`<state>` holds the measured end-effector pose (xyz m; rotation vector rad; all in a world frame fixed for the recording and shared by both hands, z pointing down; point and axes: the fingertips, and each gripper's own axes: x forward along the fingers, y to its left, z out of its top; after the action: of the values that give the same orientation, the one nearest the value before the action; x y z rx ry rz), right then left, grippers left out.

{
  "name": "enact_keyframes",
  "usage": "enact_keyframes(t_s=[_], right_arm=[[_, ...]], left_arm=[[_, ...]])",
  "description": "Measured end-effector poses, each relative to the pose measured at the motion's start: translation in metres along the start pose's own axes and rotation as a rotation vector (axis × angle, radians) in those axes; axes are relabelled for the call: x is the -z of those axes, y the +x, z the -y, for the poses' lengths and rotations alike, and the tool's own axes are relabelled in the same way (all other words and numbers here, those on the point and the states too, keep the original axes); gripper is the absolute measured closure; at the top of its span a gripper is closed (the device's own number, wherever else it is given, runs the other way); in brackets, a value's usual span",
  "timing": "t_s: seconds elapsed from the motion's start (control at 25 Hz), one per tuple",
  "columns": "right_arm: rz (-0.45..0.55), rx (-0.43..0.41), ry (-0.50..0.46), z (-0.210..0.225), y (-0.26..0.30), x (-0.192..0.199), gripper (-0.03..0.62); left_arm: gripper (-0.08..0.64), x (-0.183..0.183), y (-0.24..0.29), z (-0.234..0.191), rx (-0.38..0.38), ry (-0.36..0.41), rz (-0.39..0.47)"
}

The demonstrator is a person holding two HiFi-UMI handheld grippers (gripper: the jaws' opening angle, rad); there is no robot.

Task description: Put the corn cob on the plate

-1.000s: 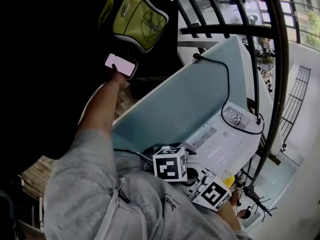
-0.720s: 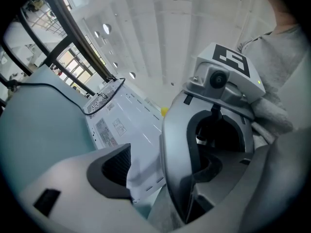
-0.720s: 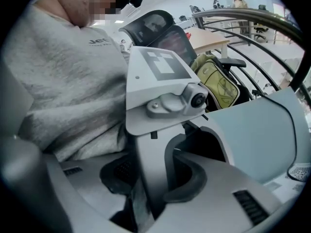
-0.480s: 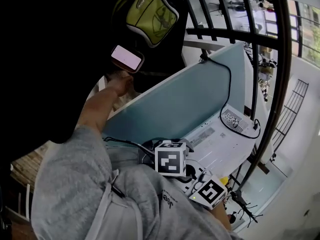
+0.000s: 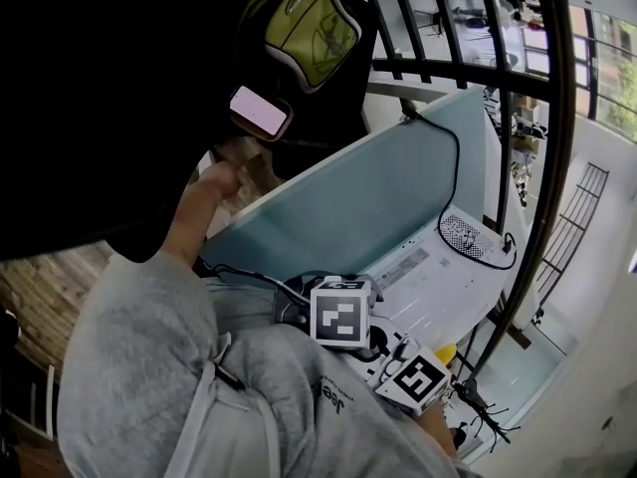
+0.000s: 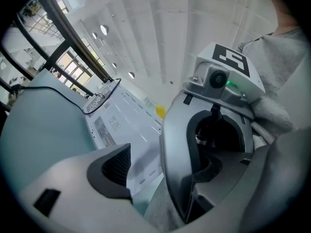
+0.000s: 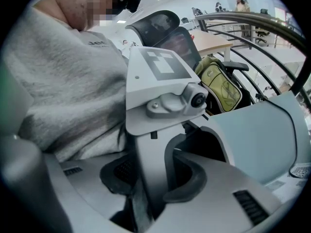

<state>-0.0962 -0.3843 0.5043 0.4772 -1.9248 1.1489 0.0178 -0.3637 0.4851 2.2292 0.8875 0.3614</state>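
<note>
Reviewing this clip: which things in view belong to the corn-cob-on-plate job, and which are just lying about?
Job in hand: small yellow thing on the white table, perhaps the corn cob; left gripper and right gripper, nested together. No plate shows.

Lying about: phone, green backpack, teal partition, black cable.
</note>
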Motion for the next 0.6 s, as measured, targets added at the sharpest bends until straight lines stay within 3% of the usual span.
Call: enact_keyframes(t_s=[0.4, 0.6], right_arm=[[0.050, 0.045, -0.025, -0.019, 0.000, -0.005, 0.457], [0.038, 0.036, -0.098, -0.031, -0.016, -0.004, 0.457]], left_arm=[[0.236, 0.001, -0.006, 0.019, -0.018, 0.063, -0.026], [0.238, -0.010, -0.006, 0.030, -0.085, 0.063, -0.029]])
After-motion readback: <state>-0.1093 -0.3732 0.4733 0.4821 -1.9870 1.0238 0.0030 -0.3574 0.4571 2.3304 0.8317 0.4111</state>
